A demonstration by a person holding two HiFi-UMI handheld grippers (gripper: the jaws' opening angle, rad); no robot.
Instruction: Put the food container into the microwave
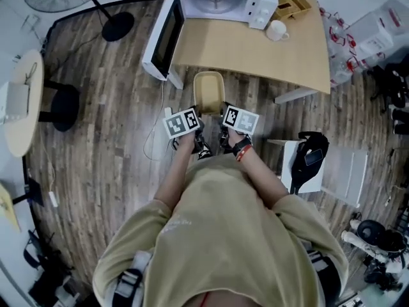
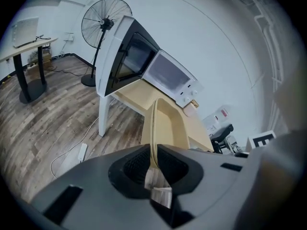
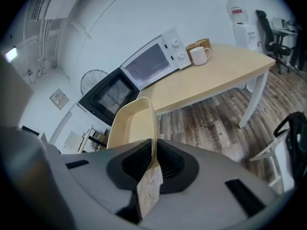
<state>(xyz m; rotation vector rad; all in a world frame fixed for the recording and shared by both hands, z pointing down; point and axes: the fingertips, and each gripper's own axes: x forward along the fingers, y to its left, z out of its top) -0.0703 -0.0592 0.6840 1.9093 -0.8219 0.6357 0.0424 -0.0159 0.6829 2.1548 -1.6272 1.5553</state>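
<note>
**Container lifted, door open, not yet in the microwave**

The table [image 1: 255, 50] carries the microwave [image 1: 223, 2] at its far left corner. The microwave's door [image 1: 165, 37] is swung wide toward the person's left, so the cavity is open to receive something. That part of the job looks done.

The container [image 1: 209, 91], a pale, shallow, empty tub, is not inside yet. In the head view it sits just short of the table's near edge, over the floor, below and slightly right of the open door. It seems to be carried in the air between the 2 grippers and not resting on anything.

By my reading, about half the task remains:
- carrying the tub forward and up over the table edge
- sliding it into the cavity
- setting it down and letting go with both claws

The left gripper [image 2: 154, 164] is clamped on the tub's left wall. The thin rim runs straight out from between its closed jaws, with the body of the tub lying to the right of them.

The right gripper [image 3: 152, 164] pinches the opposite wall in the same way, with the tub lying to the left of its jaws. From both claws the tub reaches ahead toward the microwave.

A mug [image 1: 277, 29] stands just right of the microwave, clear of the likely path.
</note>
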